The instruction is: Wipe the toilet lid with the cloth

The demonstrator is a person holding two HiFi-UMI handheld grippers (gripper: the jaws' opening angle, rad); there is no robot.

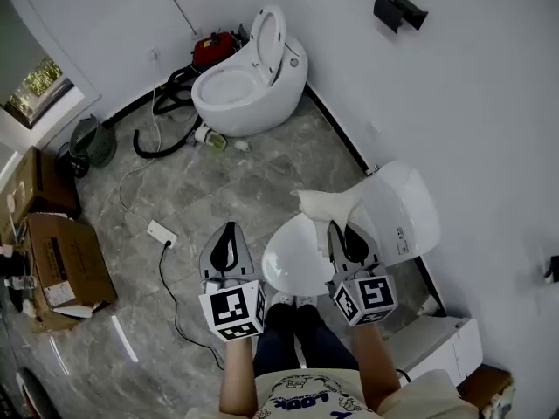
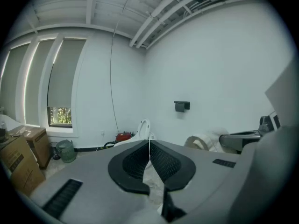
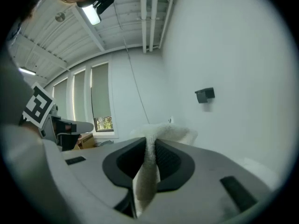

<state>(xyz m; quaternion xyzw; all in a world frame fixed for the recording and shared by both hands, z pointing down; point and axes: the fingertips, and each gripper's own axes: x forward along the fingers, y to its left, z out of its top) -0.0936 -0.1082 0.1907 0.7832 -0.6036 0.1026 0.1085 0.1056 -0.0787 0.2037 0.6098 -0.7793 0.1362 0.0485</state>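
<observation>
A white toilet stands by the right wall in the head view, its lid (image 1: 409, 206) raised and its bowl (image 1: 286, 260) open just in front of me. My right gripper (image 1: 335, 228) is shut on a white cloth (image 1: 321, 203), which sticks out past the jaws over the bowl's far rim, beside the lid. In the right gripper view the cloth (image 3: 150, 162) is pinched between the shut jaws of that gripper (image 3: 150, 141) and fans out ahead. My left gripper (image 1: 230, 228) hovers over the floor left of the bowl. Its jaws (image 2: 149, 142) are shut with nothing between them.
A second white toilet (image 1: 249, 81) stands at the far wall with a red vacuum (image 1: 215, 49) and black hose (image 1: 164, 122) beside it. A fan (image 1: 92, 142), cardboard boxes (image 1: 65, 269) and a power strip (image 1: 162, 232) lie at the left. A white box (image 1: 437, 343) sits at the right.
</observation>
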